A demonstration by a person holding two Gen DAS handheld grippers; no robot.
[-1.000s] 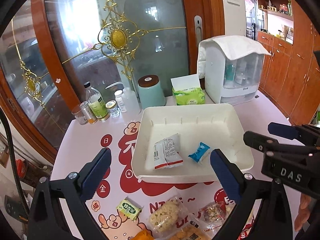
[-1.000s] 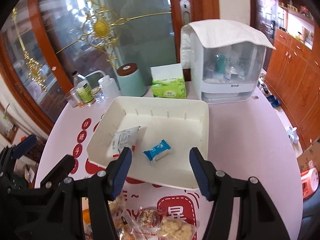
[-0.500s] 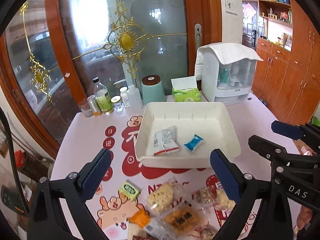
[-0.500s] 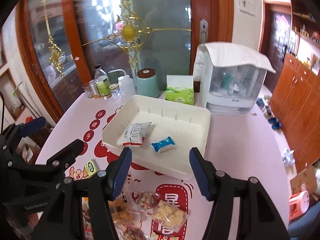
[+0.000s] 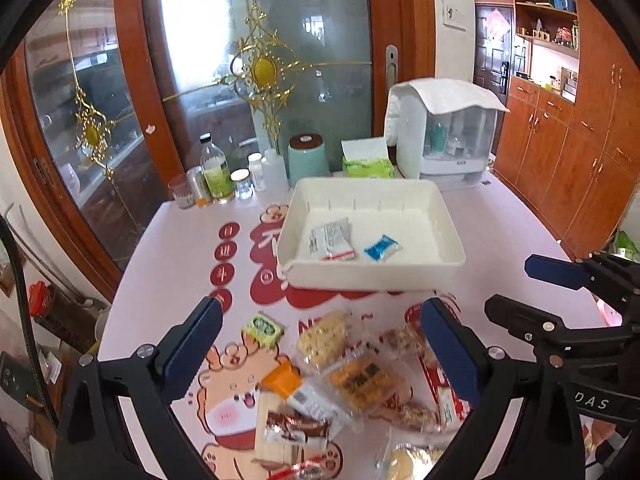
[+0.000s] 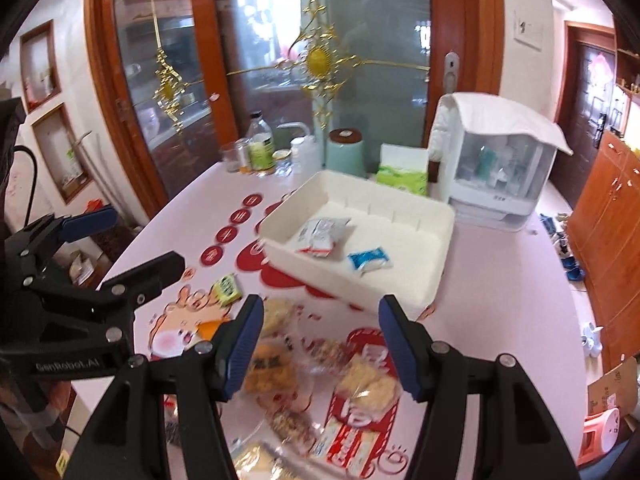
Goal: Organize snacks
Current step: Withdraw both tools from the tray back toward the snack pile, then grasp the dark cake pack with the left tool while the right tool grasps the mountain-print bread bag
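Left wrist view. The left tongs [image 5: 320, 340] are standing released, jaws wide apart and gripping nothing, above the near end of the table [image 5: 500, 232]. The loose snack pile [image 5: 340, 376] is lying directly beneath and just ahead of them: a puffed-rice bar [image 5: 322, 338] between the jaws with its long axis running away from the camera, an orange-printed cracker packet [image 5: 360, 380] just nearer, a green-yellow sachet [image 5: 263, 327] toward the left jaw, and a brown-wrapped bar [image 5: 296, 430] nearest the camera. The right tongs [image 5: 516, 292] are entering from the right edge. Beyond the pile, the white tray [image 5: 372, 280] is holding two items only: a grey-white sachet [image 5: 330, 238] and a blue sachet [image 5: 382, 247], lying side by side and apart.

Right wrist view (blurred). The right tongs [image 6: 322, 344] are likewise released and empty, hovering over the same pile; a rice-cracker packet [image 6: 370, 386] is lying just below the right jaw, the orange packet [image 6: 272, 372] below the left. The left tongs [image 6: 132, 248] are showing at the left, nearer the green-yellow sachet [image 6: 227, 289]. The tray [image 6: 360, 292] is sitting ahead and slightly right, so either hand would probably carry a picked snack forward to it; the right tongs appear nearer the right-hand packets.
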